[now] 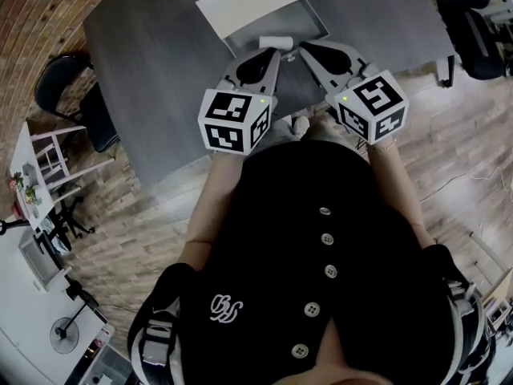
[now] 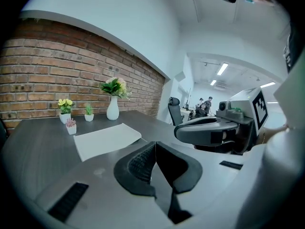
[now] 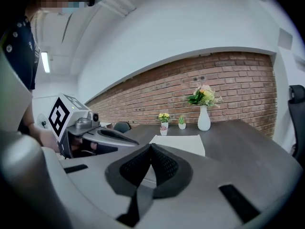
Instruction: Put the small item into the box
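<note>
left gripper (image 1: 273,53): lower centre-left of the head view, tip just past the near edge of the worktop (image 1: 144,70); fingers (image 2: 138,163) shut pad to pad, nothing between them
right gripper (image 1: 304,49): centre-right of the head view, angled in toward the left one; its fingers (image 3: 164,163) are shut too, empty
small item (image 1: 276,41): little white piece, upper centre of the head view; it lies on the worktop just beside the near edge of the box and just beyond both tips; neither gripper view shows it clearly, as the fingers cover that spot
box (image 1: 252,2): white and flat, upper centre of the head view; the top looks like a pale sheet or lid; can't tell if it's open
step: looks like the approach; nothing is picked up and the item is not in the box
risk, shut fingers: if you go down like this you'll shove the item, not grasp it; it could skid against the box edge or off the near edge toward you; open first
risk, crowding: the two tips sit near each other; if both go for the one item they could clash
risk, contrast: a pale item touching or nearly touching a pale box; it's easy to pinch the box edge with it and drag the box
risk, lid: if that white top is a lid, a release lands the item on top, not inside
vase (image 2: 113,111): far side of the worktop, well apart; no bother
</note>
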Motion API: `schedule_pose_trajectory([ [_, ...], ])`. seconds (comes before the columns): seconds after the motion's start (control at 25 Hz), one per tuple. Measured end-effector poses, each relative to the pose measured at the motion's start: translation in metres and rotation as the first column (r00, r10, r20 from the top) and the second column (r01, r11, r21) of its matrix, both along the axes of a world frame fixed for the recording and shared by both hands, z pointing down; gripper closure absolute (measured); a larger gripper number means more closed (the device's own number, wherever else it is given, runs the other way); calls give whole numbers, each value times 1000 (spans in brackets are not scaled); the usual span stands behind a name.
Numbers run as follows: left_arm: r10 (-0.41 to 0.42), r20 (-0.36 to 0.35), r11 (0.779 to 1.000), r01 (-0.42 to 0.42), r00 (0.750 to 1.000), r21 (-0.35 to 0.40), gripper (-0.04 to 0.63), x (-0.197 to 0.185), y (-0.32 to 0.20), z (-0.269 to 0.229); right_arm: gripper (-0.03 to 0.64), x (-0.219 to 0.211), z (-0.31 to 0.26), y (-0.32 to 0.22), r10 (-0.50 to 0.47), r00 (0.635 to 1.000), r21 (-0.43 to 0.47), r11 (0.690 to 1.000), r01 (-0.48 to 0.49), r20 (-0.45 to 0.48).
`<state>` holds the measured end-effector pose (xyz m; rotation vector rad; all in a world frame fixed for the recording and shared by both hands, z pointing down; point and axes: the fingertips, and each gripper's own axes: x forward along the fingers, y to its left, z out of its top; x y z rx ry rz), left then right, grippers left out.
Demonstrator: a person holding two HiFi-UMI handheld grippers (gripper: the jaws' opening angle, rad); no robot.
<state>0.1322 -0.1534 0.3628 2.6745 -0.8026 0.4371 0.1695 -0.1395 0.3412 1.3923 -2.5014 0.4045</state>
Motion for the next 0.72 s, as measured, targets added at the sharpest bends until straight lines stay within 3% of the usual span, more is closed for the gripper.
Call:
schedule_pose_trajectory([
  [0.4, 14, 36, 1000, -13, 999, -16, 581, -3, 2, 12, 615, -11, 6, 3, 11, 999, -17, 1000, -10, 44],
  [0.72, 19, 40, 999, -18, 999, -27, 581, -3, 3, 17, 617, -18, 12, 4, -9, 1000, -21, 1000, 9, 20],
])
